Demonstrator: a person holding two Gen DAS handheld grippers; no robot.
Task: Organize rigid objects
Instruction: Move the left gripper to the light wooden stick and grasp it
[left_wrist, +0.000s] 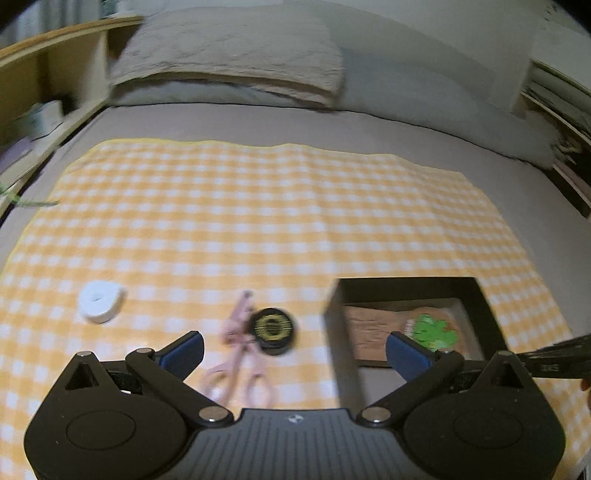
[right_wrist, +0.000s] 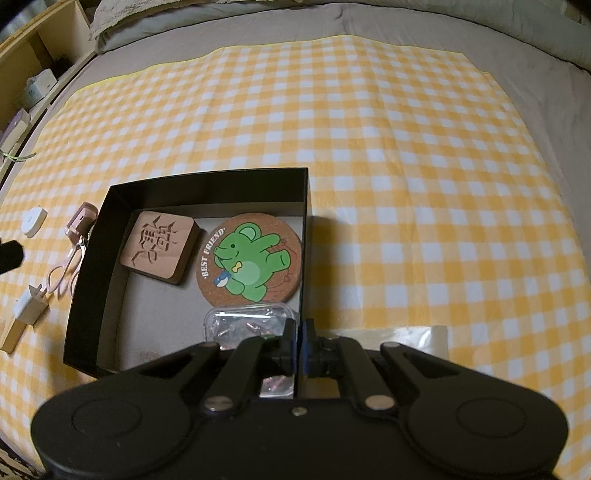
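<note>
In the right wrist view, the right gripper (right_wrist: 298, 345) is closed on the right wall of the black box (right_wrist: 207, 188) at lower centre. Inside lie a clear plastic case (right_wrist: 247, 319), a round bear coaster (right_wrist: 251, 258) and a carved wooden block (right_wrist: 159, 247). The left gripper (left_wrist: 295, 349) stands wide open, empty, above the checked cloth (left_wrist: 258, 206); past it lie pink scissors (left_wrist: 240, 354), a black tin (left_wrist: 273, 326) and a white disc (left_wrist: 99, 301).

Black left gripper (left_wrist: 295, 349), ribbed housing, silver pivot screws, blue-padded fingers (left_wrist: 183, 350).

"BEST FRIEND" on cork coaster (right_wrist: 251, 258) (green bear)
</note>
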